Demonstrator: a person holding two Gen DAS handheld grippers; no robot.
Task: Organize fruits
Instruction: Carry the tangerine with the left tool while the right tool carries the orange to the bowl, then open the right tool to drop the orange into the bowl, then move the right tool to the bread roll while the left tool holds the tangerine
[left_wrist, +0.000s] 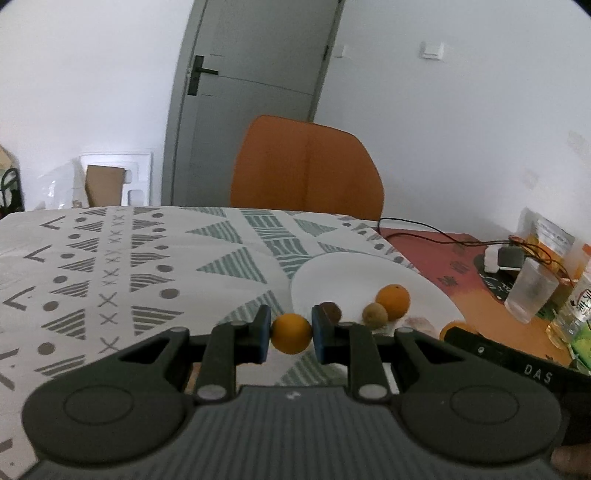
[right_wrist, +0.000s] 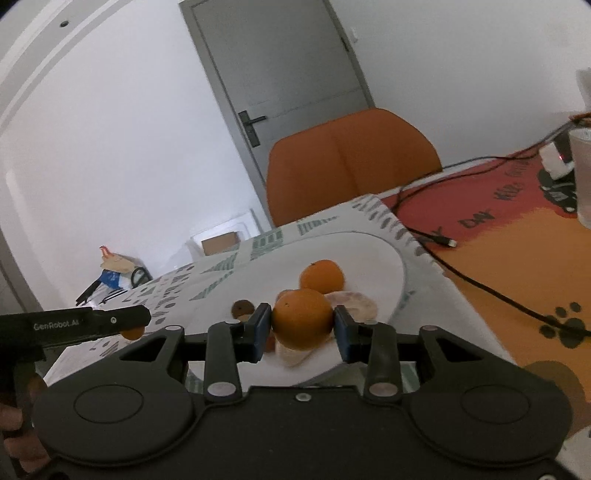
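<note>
Over the plate (right_wrist: 391, 258), both claws apparently clamp oranges (right_wrist: 303, 324).

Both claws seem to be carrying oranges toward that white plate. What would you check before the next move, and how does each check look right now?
1. Left claw clamped on its small orange: ok.
2. Right claw clamped on its larger orange: ok.
3. Right claw over the white plate: ok.
4. Left claw over the plate: not ok, short of the rim.
5. Free space on the plate beside the resting orange and the brown fruit: ok.
6. Claws clear of each other: cannot tell.
</note>
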